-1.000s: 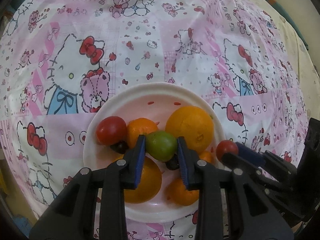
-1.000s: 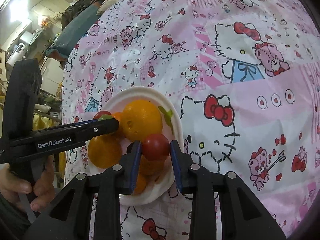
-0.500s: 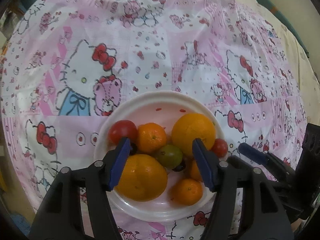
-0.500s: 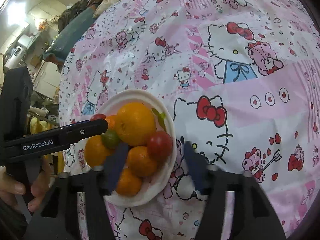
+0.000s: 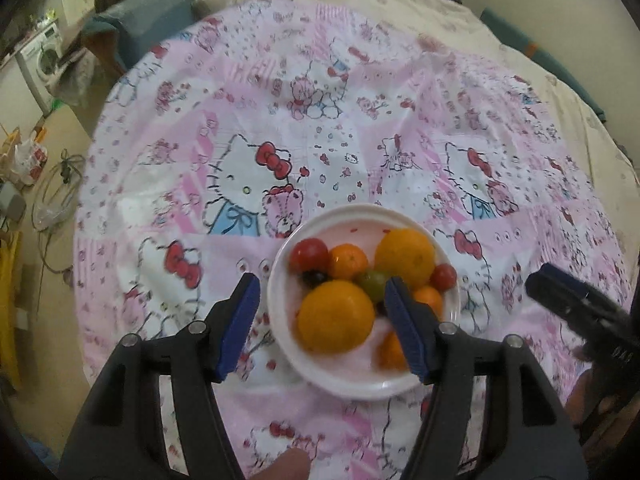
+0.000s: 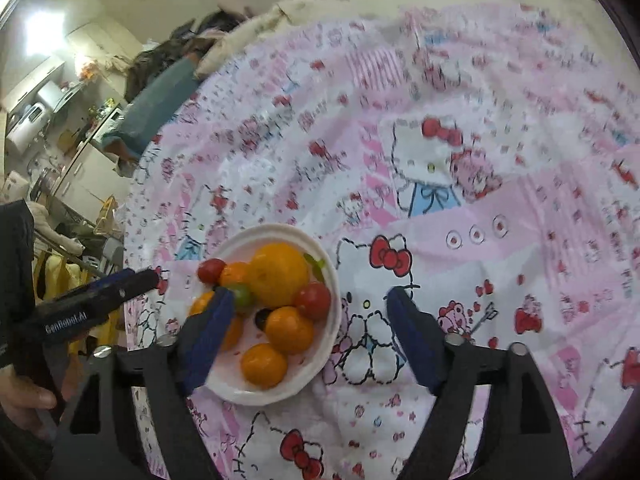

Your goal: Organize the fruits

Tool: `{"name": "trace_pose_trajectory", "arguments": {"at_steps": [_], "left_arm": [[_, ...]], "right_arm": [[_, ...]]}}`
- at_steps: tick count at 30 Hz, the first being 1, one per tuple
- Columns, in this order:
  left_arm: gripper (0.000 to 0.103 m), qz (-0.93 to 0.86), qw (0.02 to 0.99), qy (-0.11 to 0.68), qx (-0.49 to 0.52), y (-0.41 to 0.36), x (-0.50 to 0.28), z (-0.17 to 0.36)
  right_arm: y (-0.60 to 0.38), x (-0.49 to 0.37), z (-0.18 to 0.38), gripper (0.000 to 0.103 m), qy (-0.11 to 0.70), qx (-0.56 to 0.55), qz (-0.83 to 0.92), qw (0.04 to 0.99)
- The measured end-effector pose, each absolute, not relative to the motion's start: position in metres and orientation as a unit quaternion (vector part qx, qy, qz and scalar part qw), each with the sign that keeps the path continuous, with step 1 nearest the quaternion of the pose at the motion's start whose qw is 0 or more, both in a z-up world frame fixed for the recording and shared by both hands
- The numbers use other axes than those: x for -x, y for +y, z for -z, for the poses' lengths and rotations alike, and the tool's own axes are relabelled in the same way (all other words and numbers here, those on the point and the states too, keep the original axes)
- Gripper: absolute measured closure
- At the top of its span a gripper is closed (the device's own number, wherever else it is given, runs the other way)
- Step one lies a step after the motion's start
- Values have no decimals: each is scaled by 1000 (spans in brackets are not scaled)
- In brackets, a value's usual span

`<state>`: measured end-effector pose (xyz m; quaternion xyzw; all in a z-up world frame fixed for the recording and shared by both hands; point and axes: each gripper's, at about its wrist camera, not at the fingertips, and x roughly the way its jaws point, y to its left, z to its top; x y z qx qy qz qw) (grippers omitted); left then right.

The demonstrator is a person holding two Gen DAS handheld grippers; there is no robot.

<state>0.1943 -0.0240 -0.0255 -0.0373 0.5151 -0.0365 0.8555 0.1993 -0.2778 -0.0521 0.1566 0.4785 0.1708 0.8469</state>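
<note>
A white plate (image 5: 360, 391) sits on the cat-print cloth, piled with two big oranges (image 5: 336, 316), mandarins (image 5: 348, 260), red tomatoes (image 5: 308, 254), a green tomato (image 5: 372, 282) and dark grapes. My left gripper (image 5: 320, 282) hovers above the plate's left half. Its jaws are opening and the blue pads touch no fruit. The right gripper (image 6: 311, 296) hangs over the plate's (image 6: 332, 320) right rim, jaws opening too and empty, with the red tomato (image 6: 314, 300) lying below it. Each gripper shows at the edge of the other's view.
The pink cat-print cloth (image 5: 280, 140) covers a round table whose edge drops to the floor on the left. Cream bedding (image 5: 400, 8) lies behind it. A washing machine (image 5: 44, 56) and floor clutter stand far left. A hand (image 6: 24, 396) holds the left gripper.
The left gripper let go of the green tomato and the right one let go of a red tomato. Both fruits now rest in the plate. Both grippers opened and rose away.
</note>
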Motion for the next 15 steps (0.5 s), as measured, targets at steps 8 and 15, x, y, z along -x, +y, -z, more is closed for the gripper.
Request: {"name": "trace_pose_trajectory", "arguments": {"at_steps": [8,15], "left_arm": [[8,25,874,484,37,-12,-134,8],[0,25,886,462,36,-3,-81,1]], "right_arm": [[-271,-143,28,11,464,-150,-178,855],[-270,-102,18,0,440,-153,-167,869]]}}
